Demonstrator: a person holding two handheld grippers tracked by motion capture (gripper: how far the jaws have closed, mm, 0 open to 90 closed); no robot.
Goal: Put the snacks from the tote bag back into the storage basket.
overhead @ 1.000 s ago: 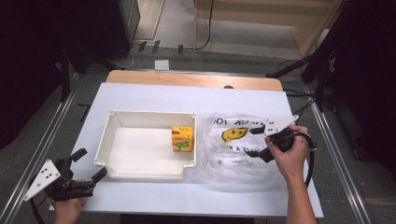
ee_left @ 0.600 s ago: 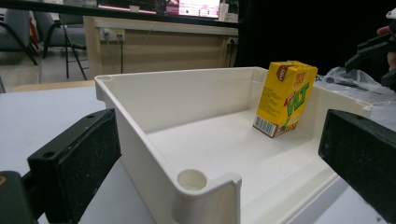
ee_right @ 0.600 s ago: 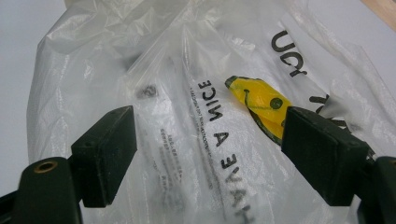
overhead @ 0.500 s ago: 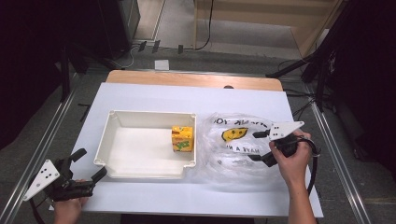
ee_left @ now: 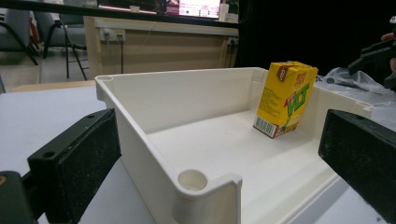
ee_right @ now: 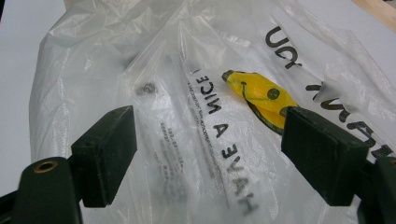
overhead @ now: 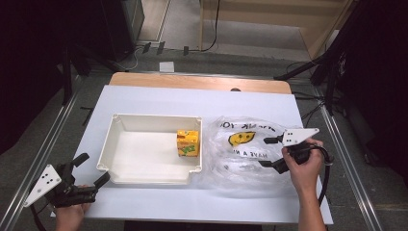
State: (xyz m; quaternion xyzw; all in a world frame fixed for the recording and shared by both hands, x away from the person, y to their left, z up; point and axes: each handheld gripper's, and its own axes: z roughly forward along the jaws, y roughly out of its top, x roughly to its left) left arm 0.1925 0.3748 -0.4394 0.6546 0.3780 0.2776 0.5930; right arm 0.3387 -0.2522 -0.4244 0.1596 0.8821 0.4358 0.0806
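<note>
Jaws wide over flat plastic bag [ee_right: 196, 121]

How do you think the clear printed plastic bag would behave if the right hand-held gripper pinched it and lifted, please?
The clear, crinkled plastic bag with the yellow smiley print lies slack in loose folds, so it would probably drape limply. It looks thin and nearly empty, likely very light. Its glossy film may slip between the open right hand-held gripper pads.

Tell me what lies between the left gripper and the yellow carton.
In the left gripper view, the white tray's near corner and bare floor lie between the left gripper and the carton.
</note>
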